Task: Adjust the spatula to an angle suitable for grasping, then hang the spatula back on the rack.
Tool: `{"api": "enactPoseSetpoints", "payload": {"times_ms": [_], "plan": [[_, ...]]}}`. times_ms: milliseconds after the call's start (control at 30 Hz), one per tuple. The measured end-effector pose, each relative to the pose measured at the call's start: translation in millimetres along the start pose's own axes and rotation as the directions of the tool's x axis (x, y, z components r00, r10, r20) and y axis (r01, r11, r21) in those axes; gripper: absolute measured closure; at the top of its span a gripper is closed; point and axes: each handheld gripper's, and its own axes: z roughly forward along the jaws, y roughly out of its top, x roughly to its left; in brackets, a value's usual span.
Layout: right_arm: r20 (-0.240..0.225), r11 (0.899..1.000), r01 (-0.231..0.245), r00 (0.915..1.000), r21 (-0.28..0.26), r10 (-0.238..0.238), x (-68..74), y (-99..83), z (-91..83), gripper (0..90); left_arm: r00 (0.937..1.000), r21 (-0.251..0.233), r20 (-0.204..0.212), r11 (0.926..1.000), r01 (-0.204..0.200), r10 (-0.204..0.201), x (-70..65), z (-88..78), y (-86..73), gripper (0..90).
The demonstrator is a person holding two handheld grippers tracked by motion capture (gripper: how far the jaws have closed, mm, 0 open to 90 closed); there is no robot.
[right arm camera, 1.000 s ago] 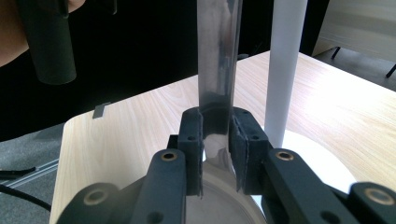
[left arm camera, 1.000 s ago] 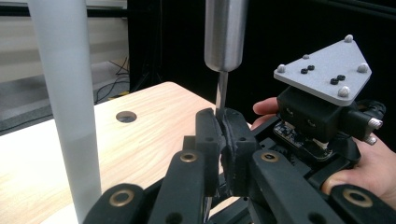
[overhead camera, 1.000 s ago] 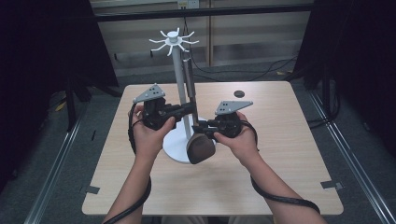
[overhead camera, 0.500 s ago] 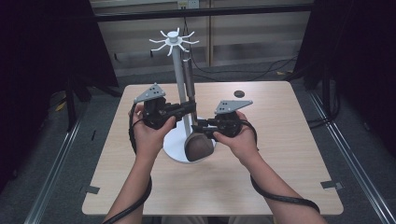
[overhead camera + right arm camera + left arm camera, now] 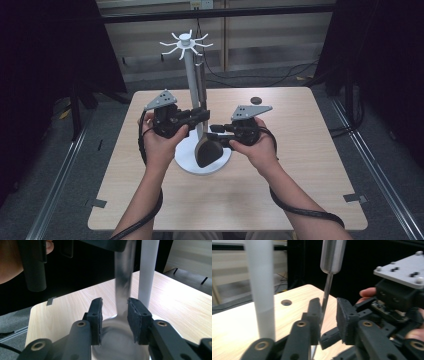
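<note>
Hanging from the white spoked rack (image 5: pixel 187 75) on the bench (image 5: pixel 310 165), its bowl over the base, the steel ladle (image 5: pixel 202 125) sits between the just-opened fingers of left gripper (image 5: pixel 202 115) and right gripper (image 5: pixel 212 135), released to hang free.

A lab recording booth.
Black curtains (image 5: pixel 45 60) and floor rails (image 5: pixel 55 195) surround one bare wooden table (image 5: pixel 310 165).

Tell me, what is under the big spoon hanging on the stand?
Under the spoon sits the stand's round white base, resting on the wooden table. The spoon's bowl covers part of the base, so whether it touches there cannot be seen.
</note>
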Motion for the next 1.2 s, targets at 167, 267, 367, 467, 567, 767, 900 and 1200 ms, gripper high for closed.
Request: {"api": "enactPoseSetpoints", "payload": {"times_ms": [167,267,367,467,567,767,900,1200], "plan": [[0.003,1.000,-0.005,1.0000,0.000,0.005,-0.6,-1.8,0.8,61.8,0.9998,-0.001,0.007,0.9999,0.016,-0.016,4.2,-0.5,-1.8,71.4],[0.007,1.000,-0.009,0.9999,0.005,0.009,-1.6,-3.5,1.7,60.9,0.9998,0.000,0.001,0.9998,0.019,-0.019,5.2,-1.1,-3.0,70.1],[0.007,1.000,-0.013,0.9999,0.006,0.013,-1.7,-5.3,2.2,58.8,0.9997,-0.003,-0.005,0.9997,0.025,-0.025,6.3,-1.3,-4.3,68.6],[0.014,1.000,-0.008,0.9999,0.013,0.008,-2.0,-7.1,2.1,56.7,0.9996,-0.003,-0.011,0.9996,0.026,-0.027,7.2,-1.6,-5.2,68.0],[0.017,1.000,-0.008,0.9998,0.012,0.008,-3.5,-8.2,1.1,54.5,0.9996,-0.001,-0.005,0.9996,0.029,-0.029,7.7,-1.1,-5.8,67.1],[0.034,1.000,-0.004,0.9994,0.016,0.003,-5.0,-9.2,-2.8,48.1,0.9996,0.006,-0.012,0.9996,0.026,-0.026,6.6,-0.6,-6.3,65.1],[0.042,1.000,0.004,0.9991,0.025,-0.005,-4.9,-10.7,-6.3,43.9,0.9995,0.007,-0.021,0.9996,0.026,-0.026,6.5,-1.5,-7.2,59.3],[0.058,0.999,0.012,0.9982,0.043,-0.014,-2.1,-16.7,-17.6,36.0,0.9995,0.020,-0.032,0.9998,0.001,0.000,-0.3,-2.4,-8.6,47.9]]}}
